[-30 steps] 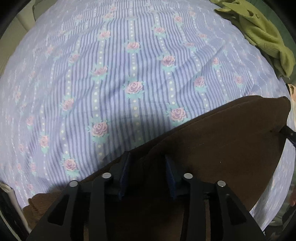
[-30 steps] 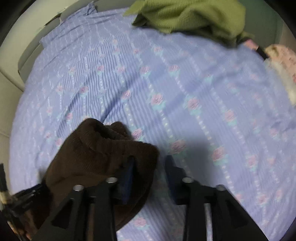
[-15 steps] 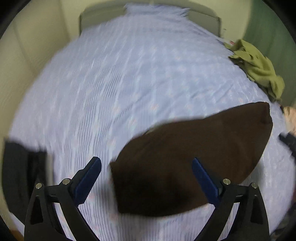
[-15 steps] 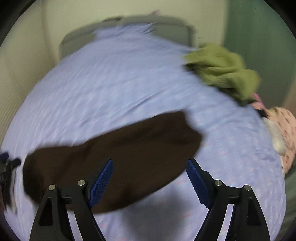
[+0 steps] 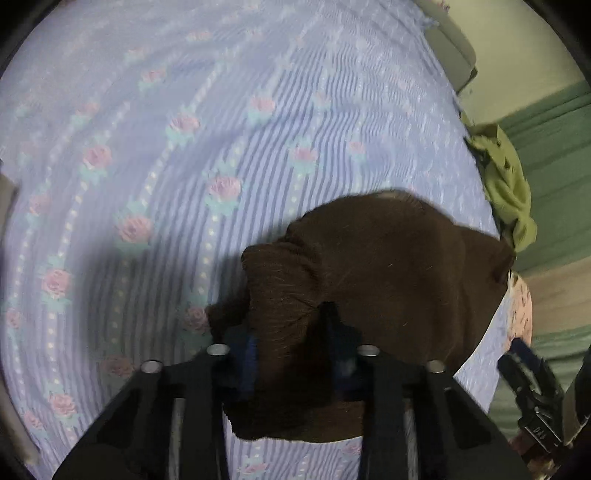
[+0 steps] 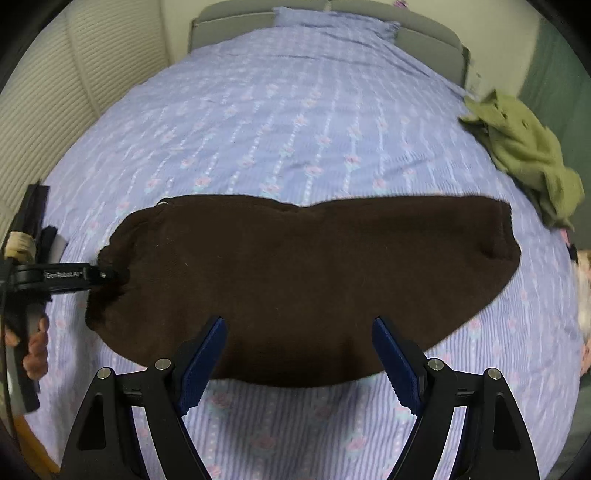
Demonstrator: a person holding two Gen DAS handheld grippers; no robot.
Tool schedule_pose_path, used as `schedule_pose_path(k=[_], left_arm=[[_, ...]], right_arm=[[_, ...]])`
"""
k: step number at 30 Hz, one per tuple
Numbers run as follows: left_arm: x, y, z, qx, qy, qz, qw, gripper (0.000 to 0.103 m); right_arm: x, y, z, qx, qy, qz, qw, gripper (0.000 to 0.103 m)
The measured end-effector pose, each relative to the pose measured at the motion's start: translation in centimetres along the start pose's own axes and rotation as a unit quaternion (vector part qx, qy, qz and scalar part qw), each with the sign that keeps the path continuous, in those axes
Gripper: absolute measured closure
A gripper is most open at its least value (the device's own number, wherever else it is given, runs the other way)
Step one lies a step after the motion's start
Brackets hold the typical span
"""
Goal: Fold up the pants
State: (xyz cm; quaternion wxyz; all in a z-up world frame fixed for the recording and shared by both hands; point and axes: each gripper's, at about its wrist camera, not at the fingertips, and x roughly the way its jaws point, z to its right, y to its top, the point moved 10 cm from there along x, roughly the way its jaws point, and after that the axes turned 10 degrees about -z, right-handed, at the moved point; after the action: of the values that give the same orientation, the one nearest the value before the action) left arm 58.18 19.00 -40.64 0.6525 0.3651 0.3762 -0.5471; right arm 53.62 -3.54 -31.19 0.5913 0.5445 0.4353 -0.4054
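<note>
Dark brown pants (image 6: 303, 280) lie folded in a long flat band across the flowered lilac bed sheet (image 6: 295, 110). My left gripper (image 5: 291, 332) is shut on the bunched left end of the pants (image 5: 399, 266), with fabric pinched between its blue pads. In the right wrist view the left gripper (image 6: 107, 275) reaches in from the left edge, held by a person's hand (image 6: 35, 350). My right gripper (image 6: 299, 325) hangs open over the near edge of the pants, its blue pads wide apart and touching nothing. Part of the right gripper (image 5: 524, 365) shows at the lower right of the left wrist view.
A crumpled green garment (image 6: 524, 147) lies at the bed's right edge, also visible as the green garment (image 5: 506, 188). A pink patterned cloth (image 6: 585, 280) sits below it. The grey headboard (image 6: 236, 18) is at the far end, and a ribbed wall runs along the left.
Both grippers let go of the pants and opened wide as the pants dropped flat. The left gripper then swung left and closed on the pants' left end; the right one stayed open.
</note>
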Motion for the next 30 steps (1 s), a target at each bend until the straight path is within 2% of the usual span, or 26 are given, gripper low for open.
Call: schedule_pose_path(k=[4,7,8,9,10,11,12,14,15,16,17,20,23,30], left_arm=[[-1.9,-0.2,-0.2,-0.012,-0.006,0.026,0.9996,0.083],[0.3,-0.7,-1.3,-0.011,0.020,-0.001,0.9997,0.082],[0.7,-0.5,-1.5,-0.012,0.025,-0.001,0.9996,0.078],[0.8,-0.2,-1.6,-0.016,0.034,0.003,0.9993,0.066],[0.7,-0.1,-1.7,-0.015,0.058,0.006,0.9982,0.058],[0.2,-0.2,-1.8,-0.011,0.087,0.007,0.9962,0.044],[-0.6,-0.3,-1.6,0.000,0.125,0.011,0.9921,0.042],[-2.8,-0.5,-0.6,0.013,0.165,0.041,0.9853,0.039],[-4.9,-0.9,0.4,0.023,0.198,0.071,0.9774,0.031],[-6.0,-1.2,1.4,0.033,0.206,0.090,0.9739,0.026],[-7.2,-1.7,3.0,0.048,0.206,0.110,0.9712,0.018],[-7.8,-3.3,7.1,0.079,0.176,0.115,0.9744,0.015],[-5.4,-4.3,11.9,0.105,0.149,0.098,0.9784,0.015],[2.7,-3.5,20.0,0.139,0.138,0.072,0.9780,0.016]], right_arm=[[-0.6,-0.2,0.8,0.032,0.007,0.003,0.999,0.021],[-0.8,-0.2,0.9,0.040,-0.002,0.006,0.999,0.021],[-0.8,-0.3,1.0,0.043,-0.005,0.006,0.999,0.021],[-0.8,-0.3,1.4,0.046,-0.015,0.006,0.999,0.021],[-0.8,-0.1,1.6,0.045,-0.026,0.008,0.999,0.021],[-1.0,0.0,1.9,0.041,-0.039,0.013,0.998,0.021],[-1.3,0.1,2.3,0.037,-0.047,0.021,0.998,0.021],[-2.0,0.5,3.4,0.038,-0.059,0.036,0.997,0.021],[-2.6,0.7,4.6,0.045,-0.063,0.051,0.996,0.021],[-3.1,0.9,5.5,0.051,-0.067,0.060,0.995,0.021],[-3.7,1.0,7.0,0.065,-0.071,0.072,0.993,0.021],[-4.7,1.5,11.0,0.093,-0.068,0.097,0.989,0.021],[-4.7,2.8,15.6,0.097,-0.075,0.111,0.986,0.021],[-0.8,6.6,25.5,0.148,-0.007,0.115,0.982,0.021]])
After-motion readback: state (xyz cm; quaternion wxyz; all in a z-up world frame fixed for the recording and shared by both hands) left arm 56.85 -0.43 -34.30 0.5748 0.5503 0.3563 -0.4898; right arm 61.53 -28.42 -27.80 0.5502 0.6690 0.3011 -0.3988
